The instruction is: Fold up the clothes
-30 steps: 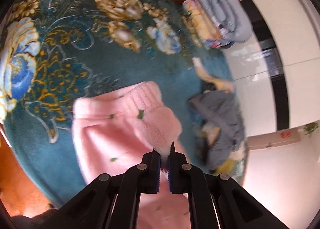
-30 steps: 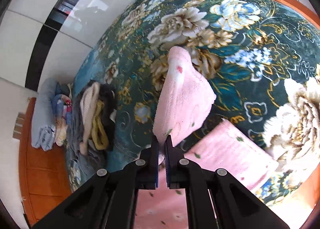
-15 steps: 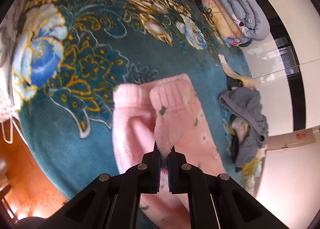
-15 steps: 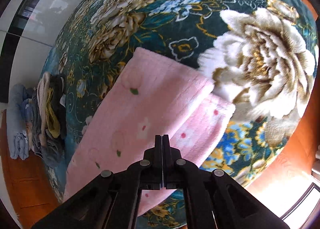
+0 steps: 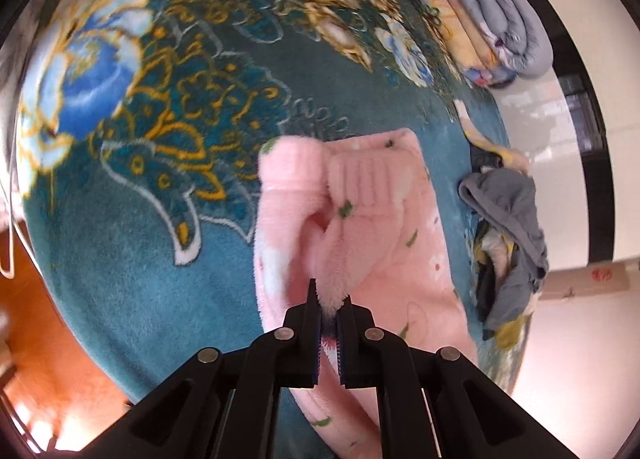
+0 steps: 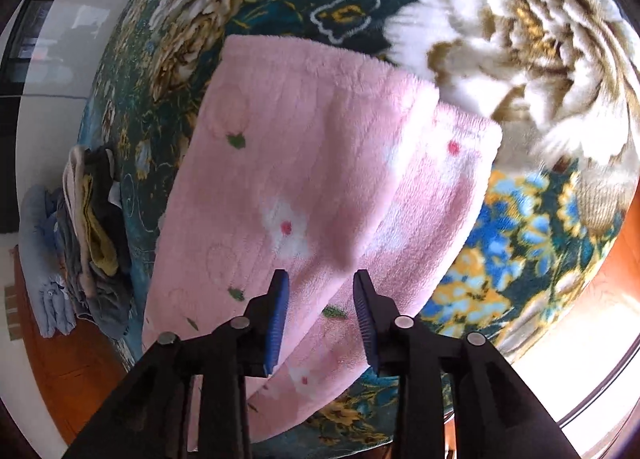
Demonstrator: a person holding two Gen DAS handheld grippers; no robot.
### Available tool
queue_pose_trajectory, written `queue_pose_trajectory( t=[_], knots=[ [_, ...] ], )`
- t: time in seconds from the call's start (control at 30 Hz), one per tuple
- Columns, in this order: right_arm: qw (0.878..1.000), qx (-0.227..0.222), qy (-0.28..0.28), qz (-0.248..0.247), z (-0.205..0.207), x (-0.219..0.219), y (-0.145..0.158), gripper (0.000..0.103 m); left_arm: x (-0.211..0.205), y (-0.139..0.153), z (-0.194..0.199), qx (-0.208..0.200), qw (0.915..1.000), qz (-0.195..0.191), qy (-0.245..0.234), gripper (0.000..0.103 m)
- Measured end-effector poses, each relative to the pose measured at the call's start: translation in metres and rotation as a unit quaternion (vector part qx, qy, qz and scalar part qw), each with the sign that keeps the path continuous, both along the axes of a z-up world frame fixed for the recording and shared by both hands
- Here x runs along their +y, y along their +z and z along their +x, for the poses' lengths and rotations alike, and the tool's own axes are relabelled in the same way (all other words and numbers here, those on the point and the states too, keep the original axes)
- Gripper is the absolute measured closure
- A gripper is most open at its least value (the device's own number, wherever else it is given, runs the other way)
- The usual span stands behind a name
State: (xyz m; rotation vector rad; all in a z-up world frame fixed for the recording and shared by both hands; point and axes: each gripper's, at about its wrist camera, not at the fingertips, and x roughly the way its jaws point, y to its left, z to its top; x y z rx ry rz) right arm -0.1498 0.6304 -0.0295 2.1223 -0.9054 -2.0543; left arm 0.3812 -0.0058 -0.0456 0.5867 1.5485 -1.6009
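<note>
A fluffy pink garment (image 5: pixel 384 243) with small flower prints lies on a dark teal floral blanket (image 5: pixel 168 147). My left gripper (image 5: pixel 329 299) is shut on a fold of the pink garment, held just above the rest of it. In the right wrist view the pink garment (image 6: pixel 304 187) lies folded over itself, one layer on another. My right gripper (image 6: pixel 320 295) hovers close over it with its jaws opening; the pads do not press on the cloth.
A heap of grey and yellow clothes (image 5: pixel 508 243) lies at the blanket's edge, seen also as the clothes heap (image 6: pixel 92 227). A rolled stack of folded bedding (image 5: pixel 492 11) sits beyond it. Orange wood floor (image 5: pixel 48 331) surrounds the blanket.
My right gripper came down with the pink garment, laid it over the lower layer and let go, its jaws parting. My left gripper sank a little, still gripping the cloth.
</note>
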Motion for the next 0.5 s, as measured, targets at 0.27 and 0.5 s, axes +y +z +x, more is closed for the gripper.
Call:
queue_pose_trajectory(
  t=[0.27, 0.5],
  knots=[
    [0.999, -0.032, -0.011, 0.027, -0.012, -0.007, -0.019, 0.063, -0.018, 0.045, -0.041, -0.114, 0.9867, -0.01, -0.115, 0.096],
    [0.997, -0.036, -0.038, 0.051, -0.011, -0.012, -0.021, 0.064, -0.015, 0.056, -0.06, -0.185, 0.9658, 0.01, -0.182, 0.096]
  ],
)
